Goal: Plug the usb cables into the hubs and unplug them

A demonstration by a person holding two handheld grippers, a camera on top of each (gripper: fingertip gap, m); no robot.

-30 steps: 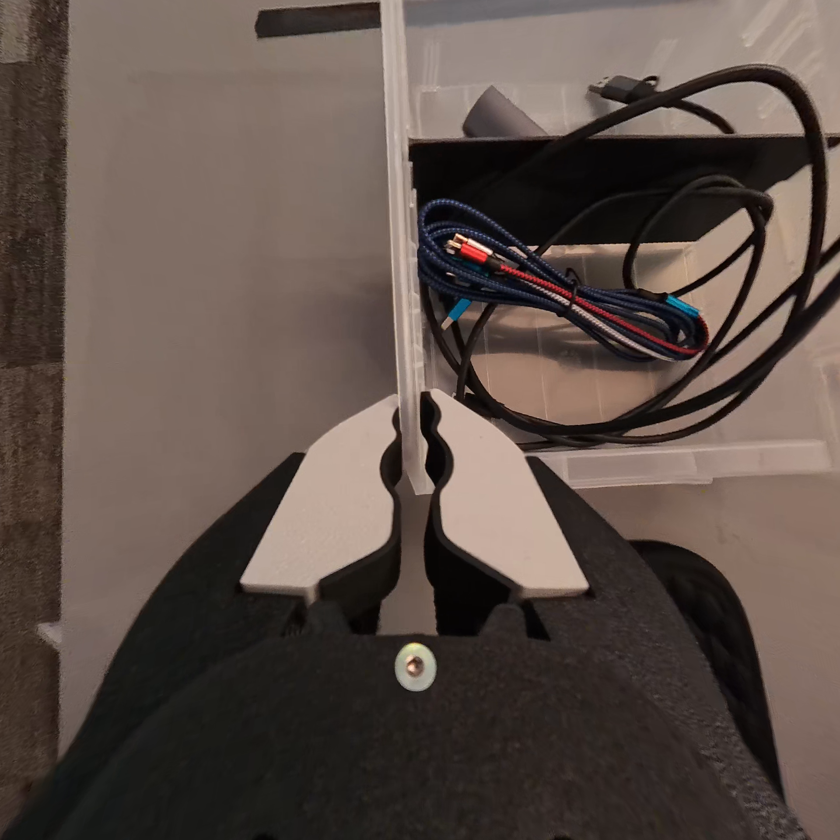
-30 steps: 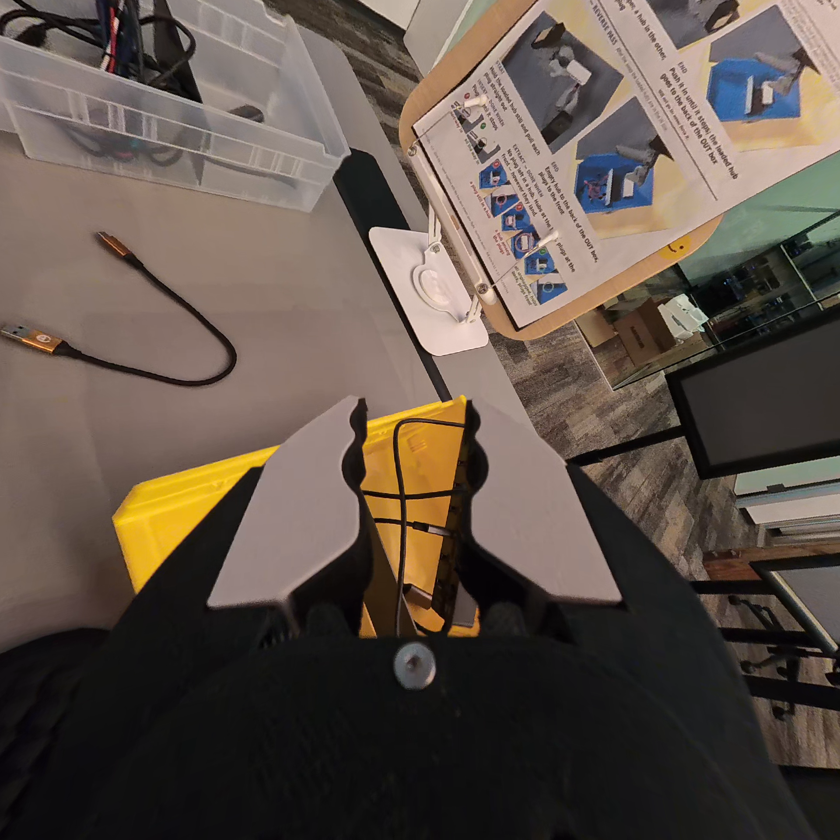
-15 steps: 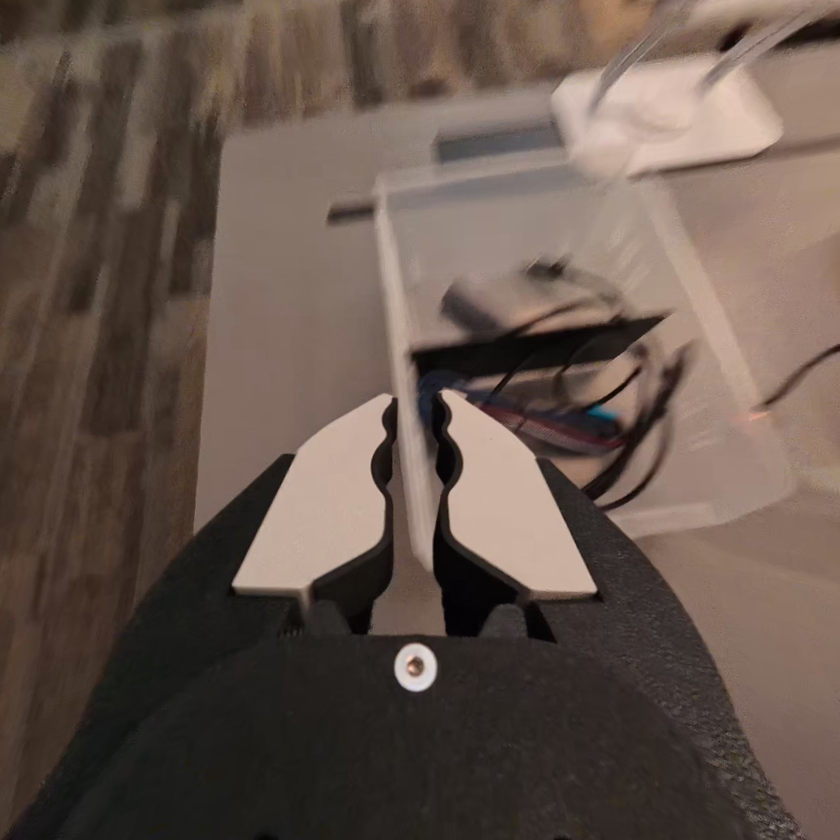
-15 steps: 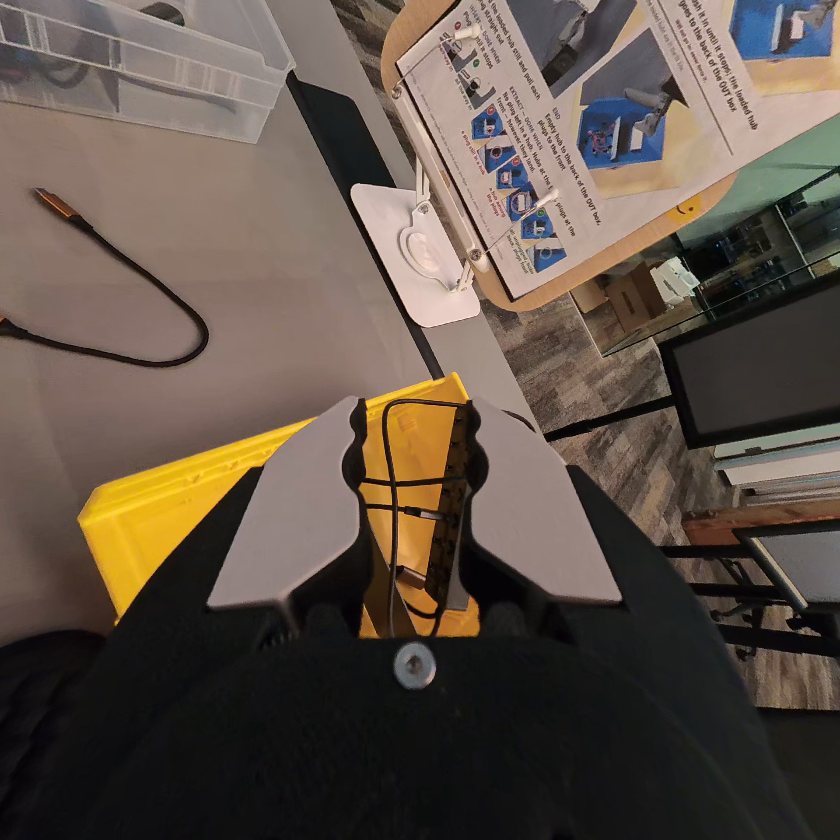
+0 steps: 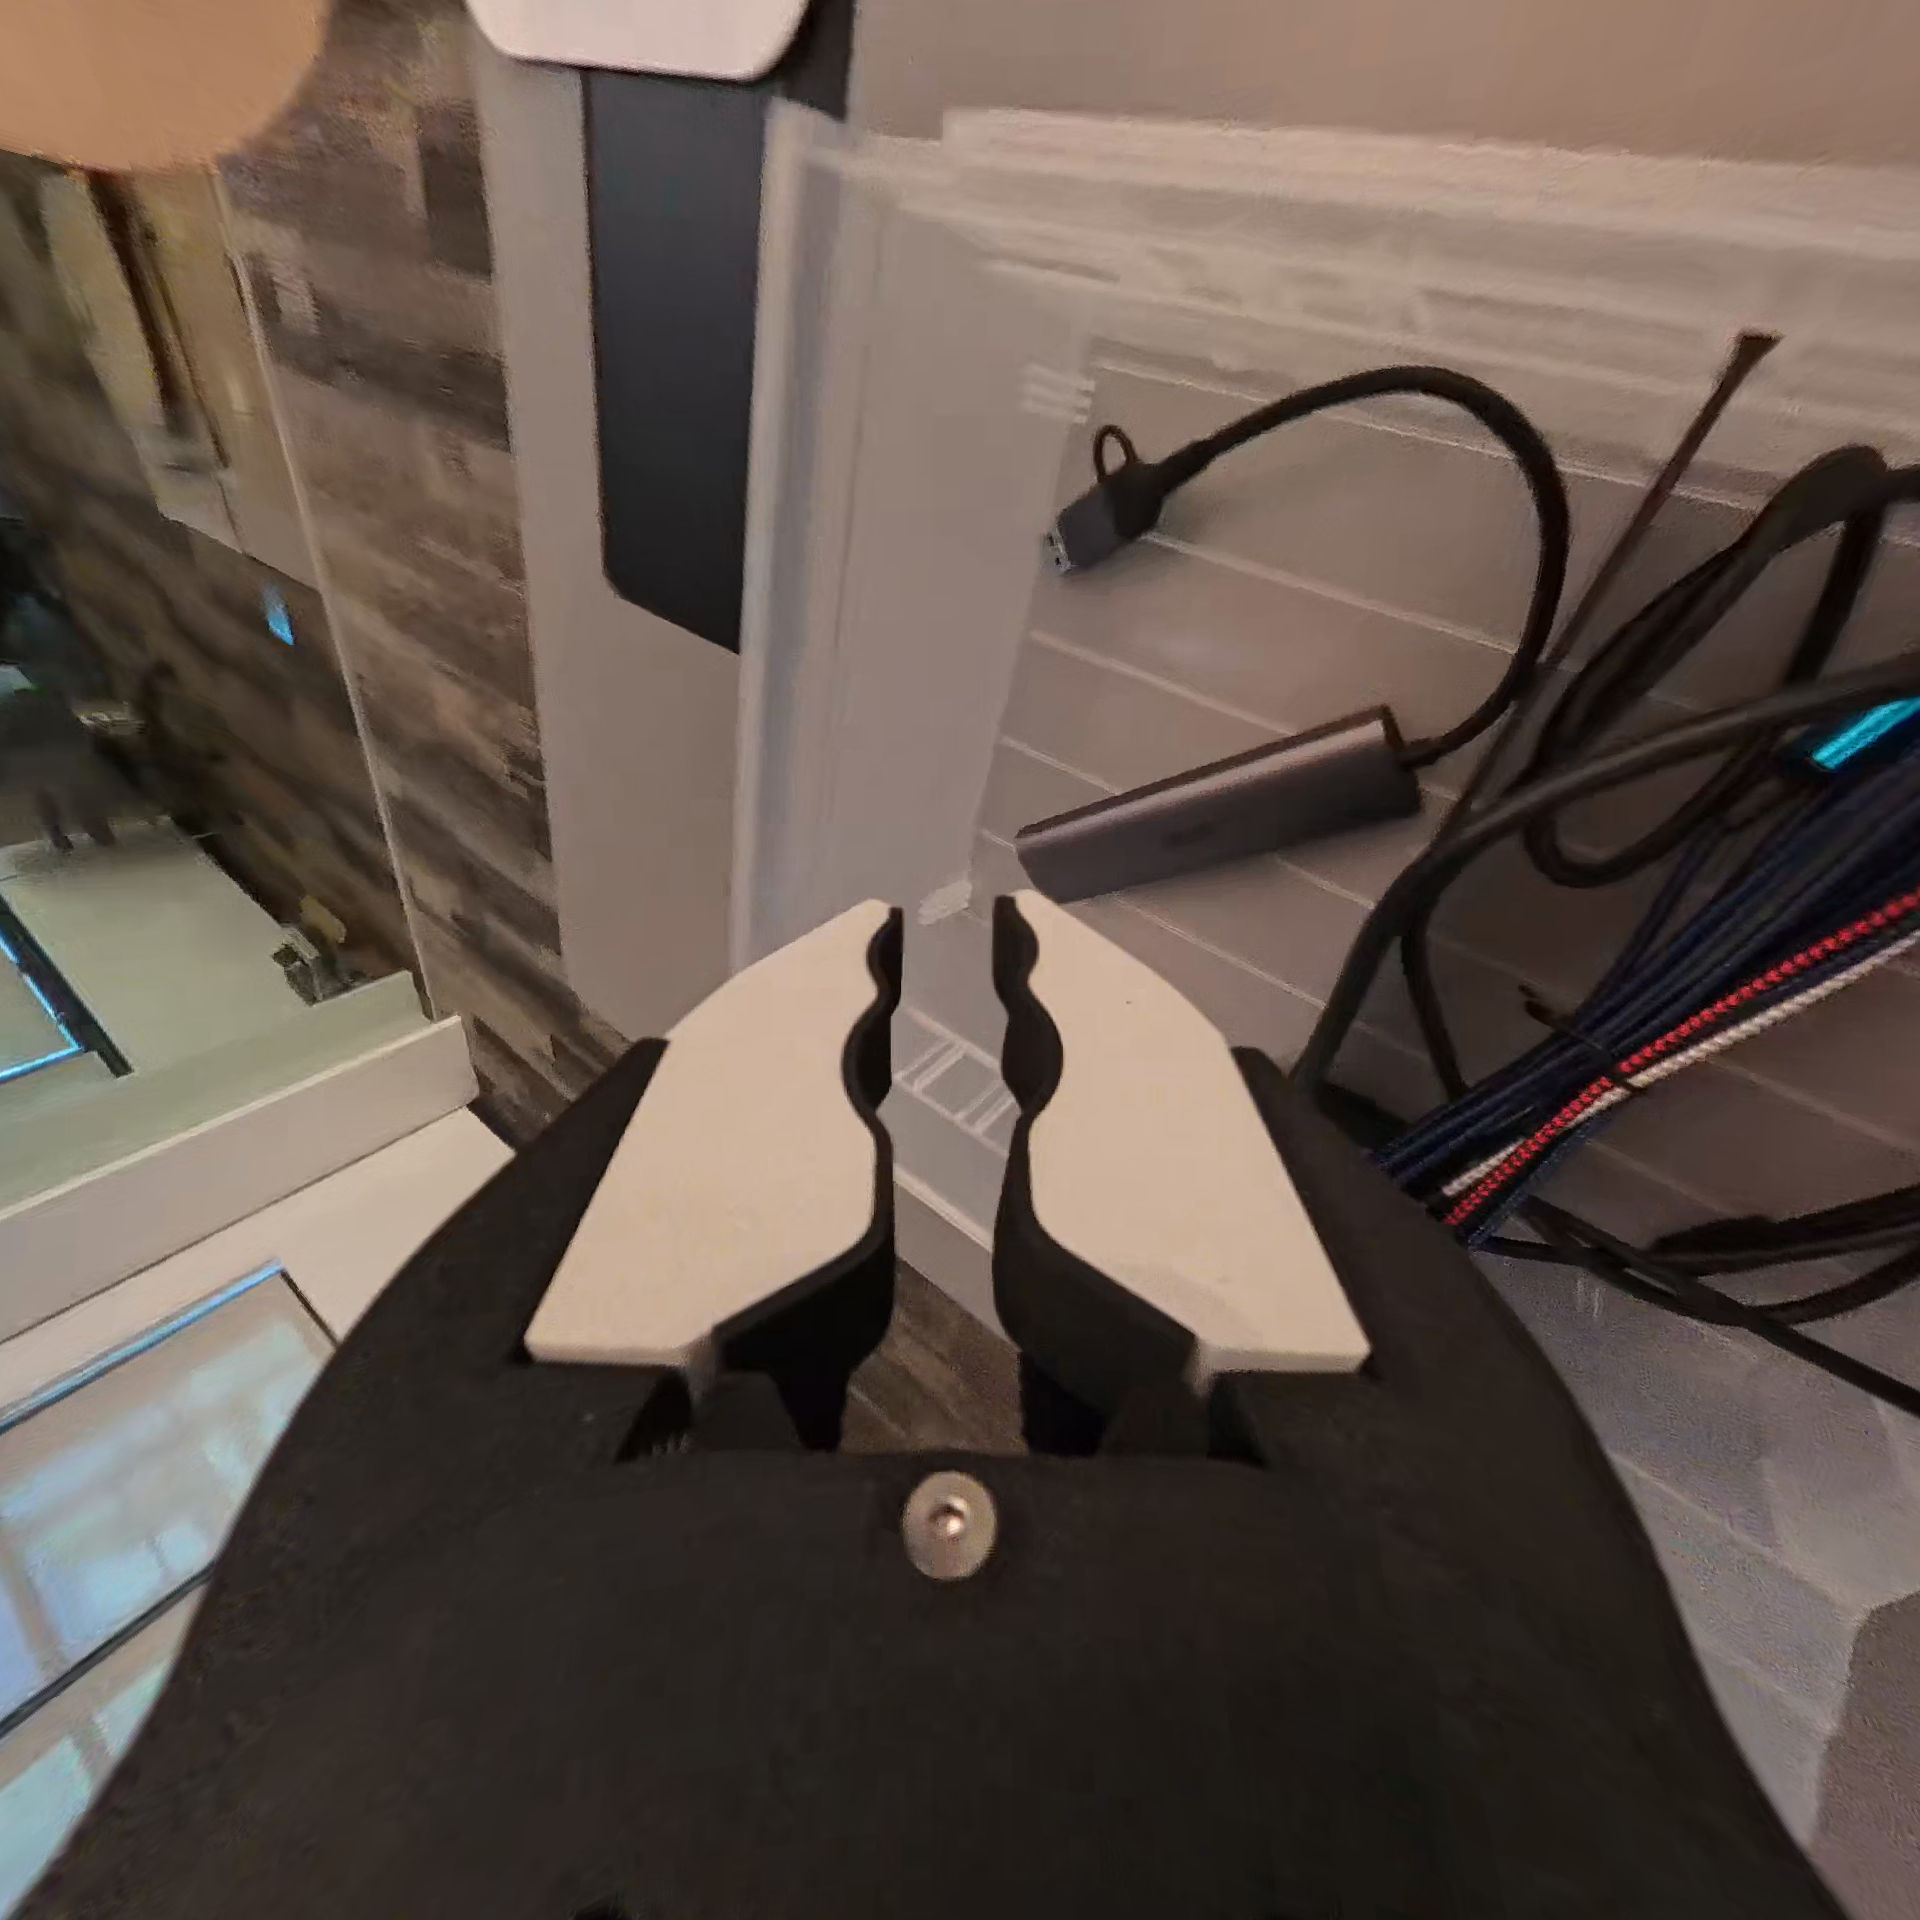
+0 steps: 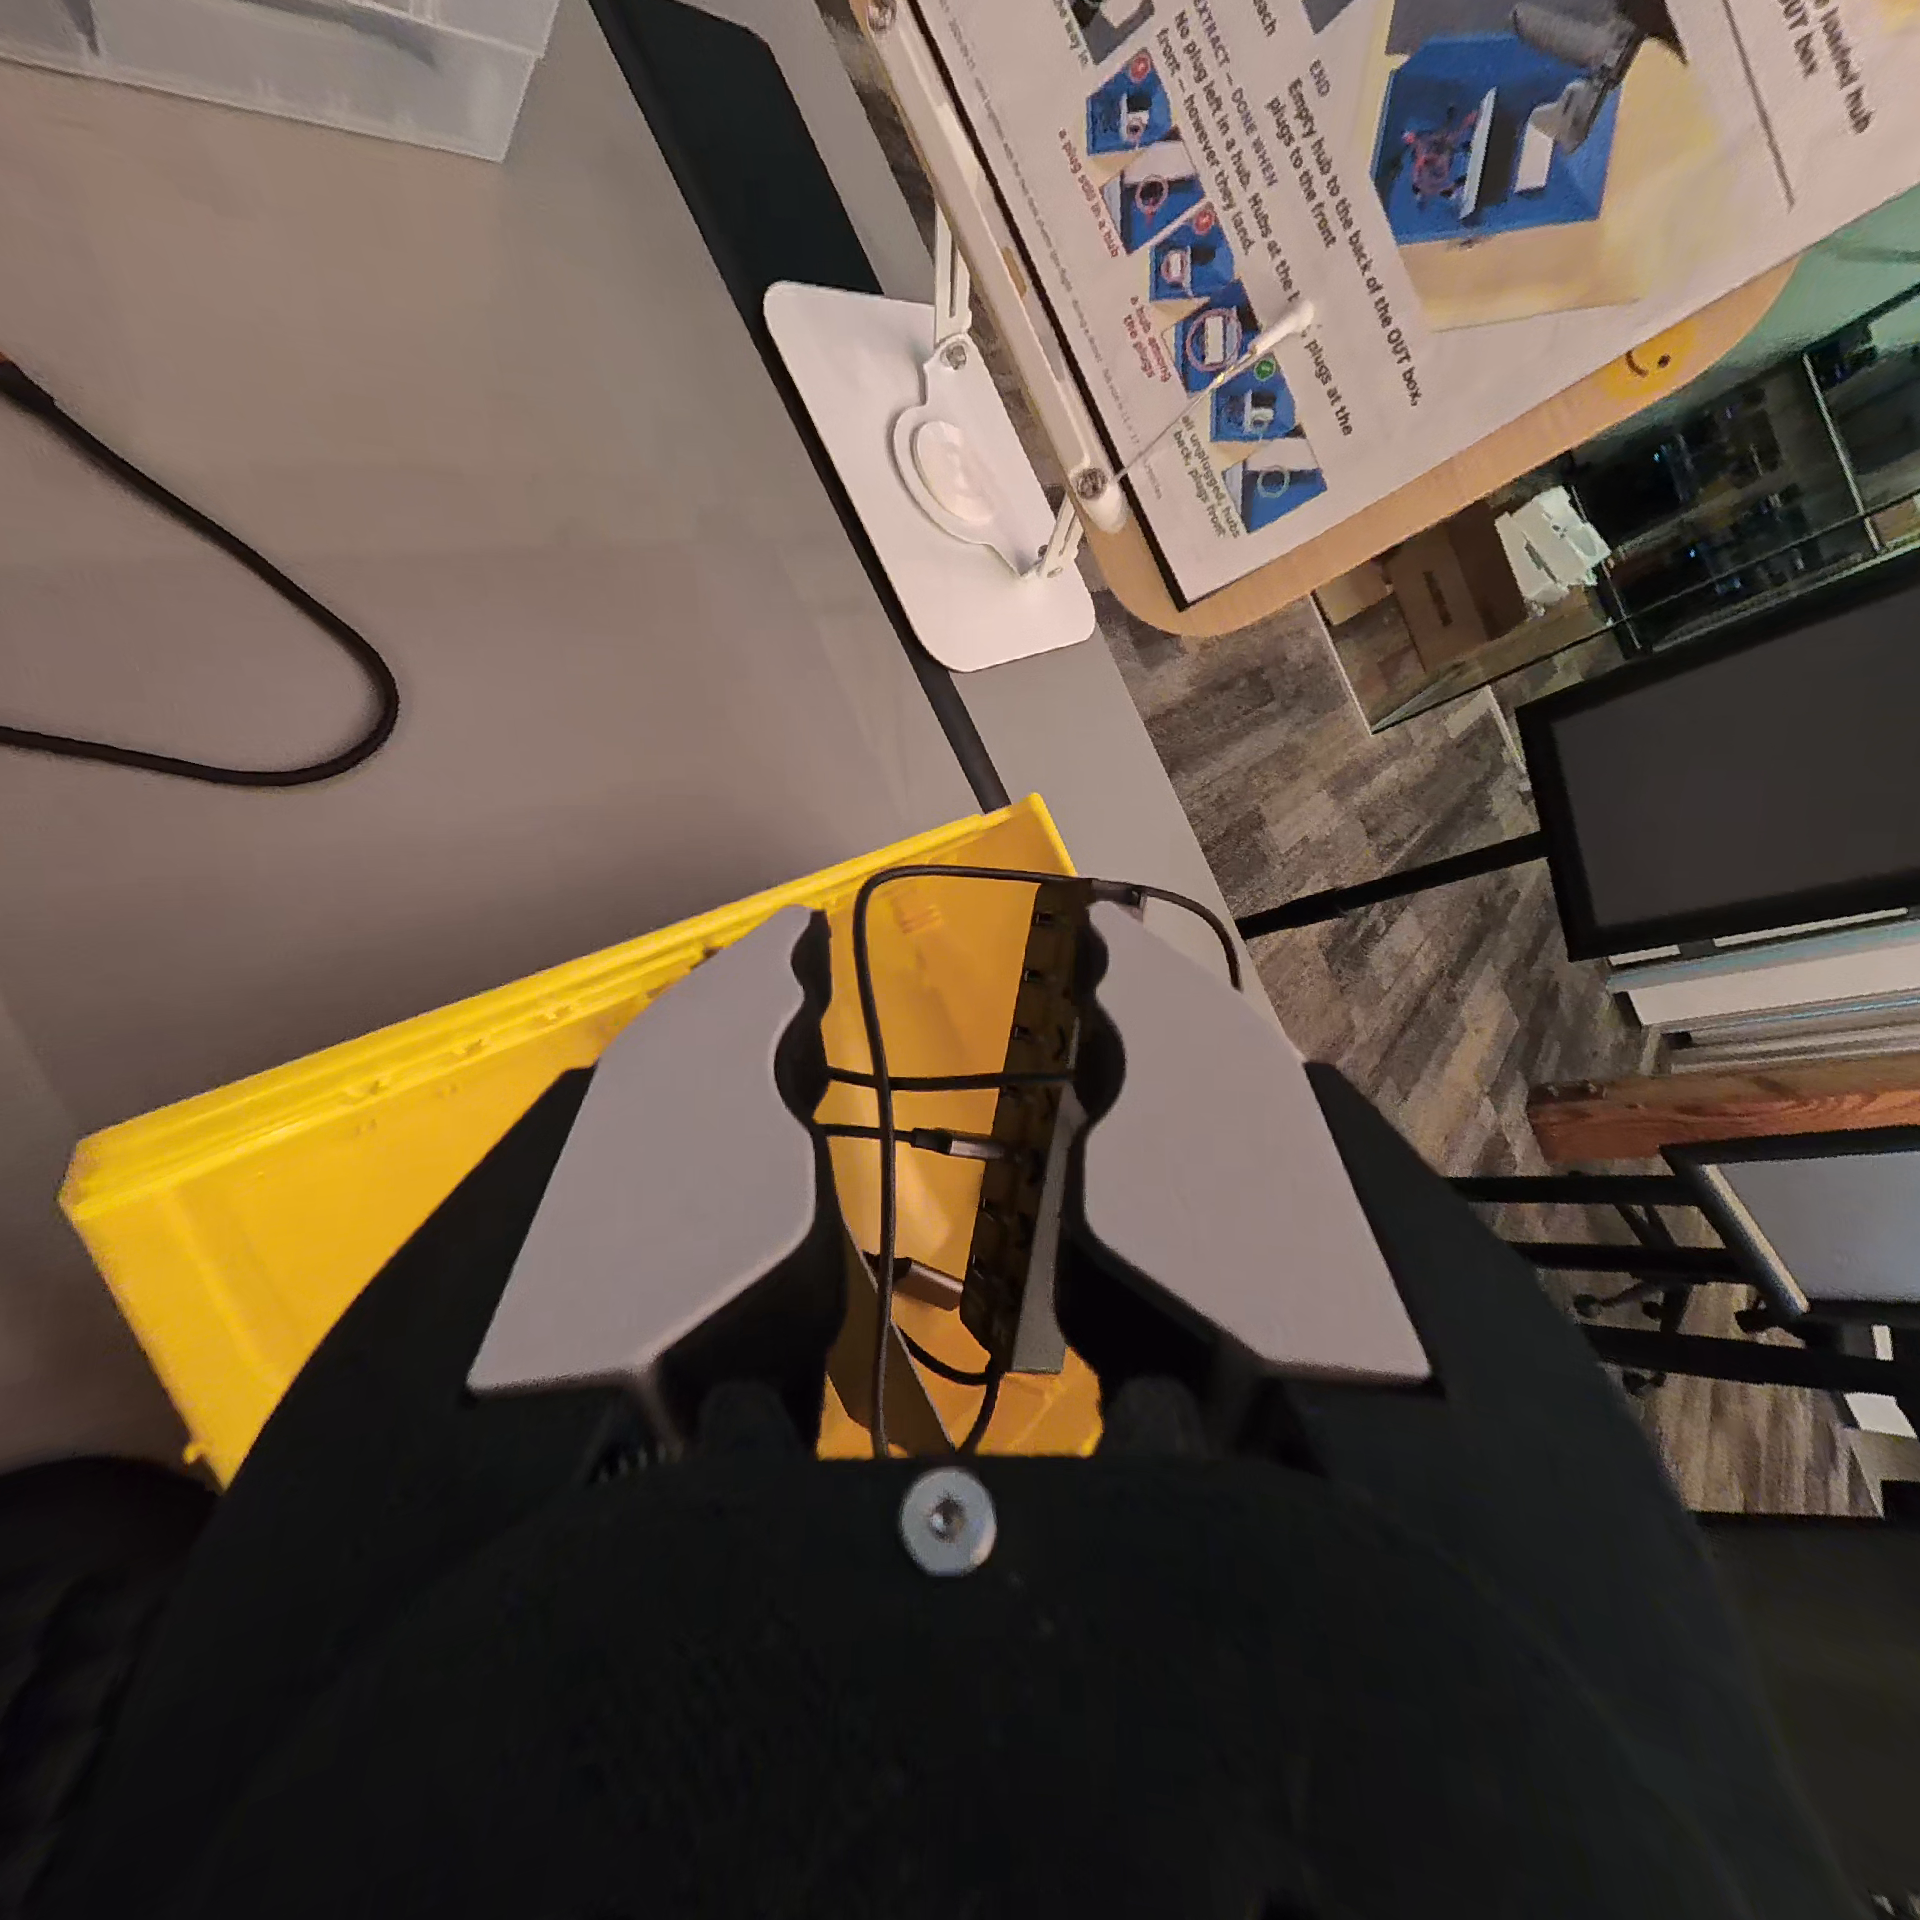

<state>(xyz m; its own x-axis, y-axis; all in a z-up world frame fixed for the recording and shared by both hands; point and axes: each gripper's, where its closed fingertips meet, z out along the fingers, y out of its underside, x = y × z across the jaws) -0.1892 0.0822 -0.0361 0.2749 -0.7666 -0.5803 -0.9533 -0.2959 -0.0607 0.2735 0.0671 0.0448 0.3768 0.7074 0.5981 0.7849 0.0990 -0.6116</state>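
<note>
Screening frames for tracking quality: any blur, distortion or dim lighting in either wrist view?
Left wrist view: motion blur smears the clear bin and floor; the gray hub is soft, the left gripper sharp. Right wrist view: mostly crisp, slight blur on the black cable, fisheye bending at edges. Both dim, warm-lit.

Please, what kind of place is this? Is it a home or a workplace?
Probably a workplace, perhaps a lab or office set up for a cable task. A grey table carries an instruction sheet on a stand, a yellow bin and a clear bin hold USB hubs, and a dark monitor stands nearby.
</note>
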